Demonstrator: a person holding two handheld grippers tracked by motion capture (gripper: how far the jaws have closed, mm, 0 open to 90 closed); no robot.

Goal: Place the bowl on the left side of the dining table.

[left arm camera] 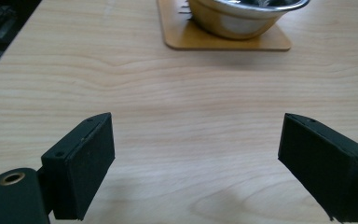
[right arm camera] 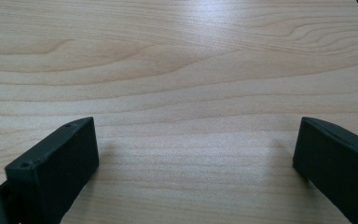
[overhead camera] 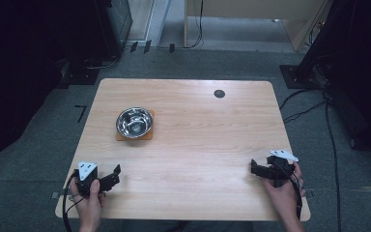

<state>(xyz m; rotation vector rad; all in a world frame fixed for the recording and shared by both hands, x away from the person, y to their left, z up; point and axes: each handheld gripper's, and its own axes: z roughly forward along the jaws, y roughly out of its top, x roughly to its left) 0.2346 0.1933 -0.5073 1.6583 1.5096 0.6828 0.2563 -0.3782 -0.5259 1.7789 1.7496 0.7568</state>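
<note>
A shiny steel bowl [overhead camera: 134, 122] sits on a brown square coaster [overhead camera: 121, 137] on the left half of the wooden table [overhead camera: 198, 145]. In the left gripper view the bowl [left arm camera: 242, 18] and coaster [left arm camera: 186, 39] lie ahead at the top. My left gripper [overhead camera: 115, 175] rests near the front left corner, held by a hand, its jaws wide open with bare wood between them [left arm camera: 196, 154]. My right gripper [overhead camera: 254, 167] is near the front right edge, also open over bare wood [right arm camera: 196, 158].
A small dark round grommet [overhead camera: 219, 94] sits near the table's far edge. Cables [overhead camera: 328, 125] trail on the grey floor to the right. Dark equipment [overhead camera: 111, 24] and a wooden cabinet [overhead camera: 251, 19] stand beyond the table.
</note>
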